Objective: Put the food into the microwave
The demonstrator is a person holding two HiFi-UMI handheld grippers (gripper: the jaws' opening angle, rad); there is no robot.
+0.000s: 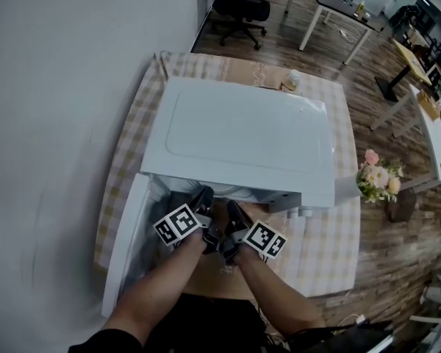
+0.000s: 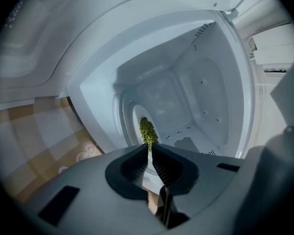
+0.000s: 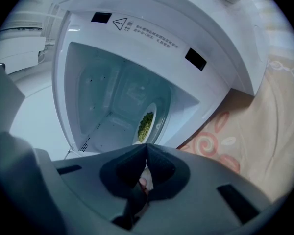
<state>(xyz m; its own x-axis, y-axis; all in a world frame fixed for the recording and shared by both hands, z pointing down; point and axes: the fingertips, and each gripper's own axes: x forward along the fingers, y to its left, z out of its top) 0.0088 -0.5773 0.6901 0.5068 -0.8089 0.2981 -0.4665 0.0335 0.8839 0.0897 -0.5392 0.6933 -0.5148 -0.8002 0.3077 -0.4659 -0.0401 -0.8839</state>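
The white microwave (image 1: pixel 242 134) stands on the table with its door (image 1: pixel 125 234) swung open to the left. A white plate (image 2: pixel 135 124) bearing a heap of small green food (image 2: pixel 147 131) is inside the cavity (image 3: pixel 112 102), low and near the opening. My left gripper (image 2: pixel 149 147) is shut on the plate's near rim, a white sliver showing between its jaws. My right gripper (image 3: pixel 147 148) is shut on the rim from the other side, with the plate (image 3: pixel 152 119) and the green food (image 3: pixel 145 125) just beyond its tips. In the head view both grippers, left (image 1: pixel 205 194) and right (image 1: pixel 232 207), sit side by side at the opening.
A checked tablecloth (image 1: pixel 331 234) covers the table. A vase of flowers (image 1: pixel 378 175) stands right of the microwave, and a small white bottle (image 1: pixel 293 78) stands behind it. A grey wall (image 1: pixel 59 123) runs along the left. Office desks and a chair lie beyond.
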